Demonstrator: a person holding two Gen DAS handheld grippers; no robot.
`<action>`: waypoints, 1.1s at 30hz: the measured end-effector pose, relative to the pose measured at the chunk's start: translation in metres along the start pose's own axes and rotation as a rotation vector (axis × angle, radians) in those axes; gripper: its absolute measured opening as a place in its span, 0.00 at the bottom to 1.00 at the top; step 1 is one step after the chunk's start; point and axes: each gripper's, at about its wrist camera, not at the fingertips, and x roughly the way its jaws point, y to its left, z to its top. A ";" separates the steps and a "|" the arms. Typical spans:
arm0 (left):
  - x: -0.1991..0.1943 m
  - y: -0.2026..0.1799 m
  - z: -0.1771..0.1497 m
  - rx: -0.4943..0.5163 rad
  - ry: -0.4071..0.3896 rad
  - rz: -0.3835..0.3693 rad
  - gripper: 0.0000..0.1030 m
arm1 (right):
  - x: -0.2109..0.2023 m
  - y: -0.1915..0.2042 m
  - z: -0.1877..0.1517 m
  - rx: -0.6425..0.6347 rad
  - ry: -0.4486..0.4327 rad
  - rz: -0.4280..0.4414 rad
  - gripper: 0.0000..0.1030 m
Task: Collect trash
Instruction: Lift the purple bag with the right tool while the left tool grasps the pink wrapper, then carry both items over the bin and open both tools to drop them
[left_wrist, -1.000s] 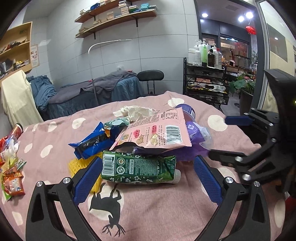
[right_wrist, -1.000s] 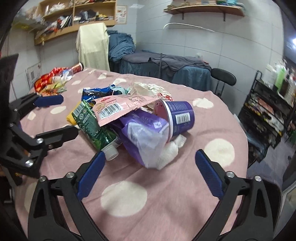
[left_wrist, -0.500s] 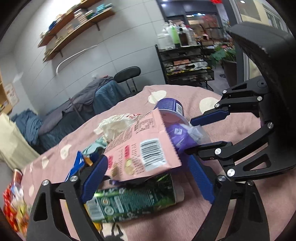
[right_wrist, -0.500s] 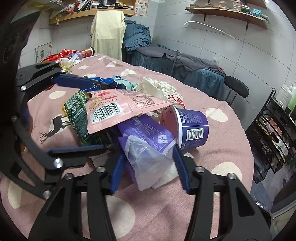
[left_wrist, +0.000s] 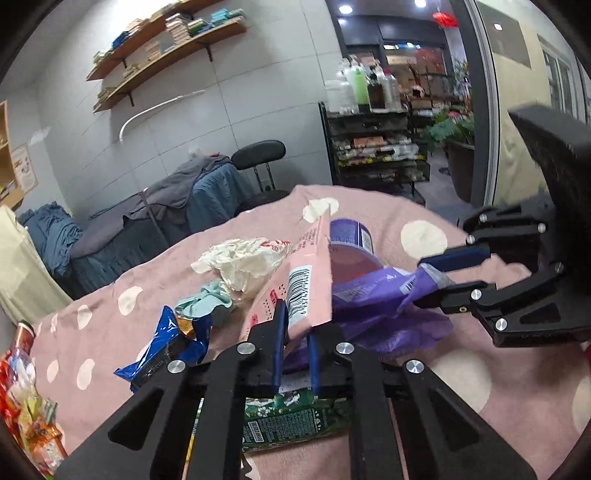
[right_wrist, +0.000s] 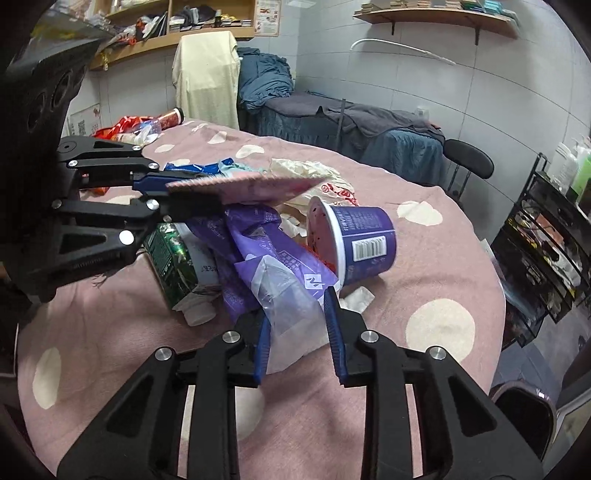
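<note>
left wrist view looks over a big round desk with a pink cloth that has pale dots. a heap of trash lies in the middle of it. the left hand-held gripper is squeezed onto the bottom edge of a pink snack bag, and the bag stands up on its edge between the blue pads. the right hand-held gripper comes in from the right side and pinches the end of a purple wrapper.

right wrist view shows the right hand-held gripper with its pads pressed on the clear end of the purple wrapper. the left hand-held gripper holds the pink snack bag flat and lifted above the heap. a purple cup lies on its side just beside the wrapper. a green carton lies under the purple wrapper. a white crumpled paper sits behind the cup. a blue wrapper lies on the desk to the left of the heap. more snack packs lie at the far left edge of the desk.
</note>
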 end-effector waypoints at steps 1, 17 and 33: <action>-0.006 0.002 0.001 -0.023 -0.017 -0.003 0.09 | -0.004 -0.001 -0.002 0.011 -0.009 -0.001 0.27; -0.069 -0.012 0.013 -0.254 -0.231 -0.093 0.07 | -0.101 -0.015 -0.045 0.194 -0.171 -0.116 0.27; -0.048 -0.105 0.043 -0.236 -0.253 -0.370 0.07 | -0.170 -0.101 -0.139 0.542 -0.165 -0.556 0.27</action>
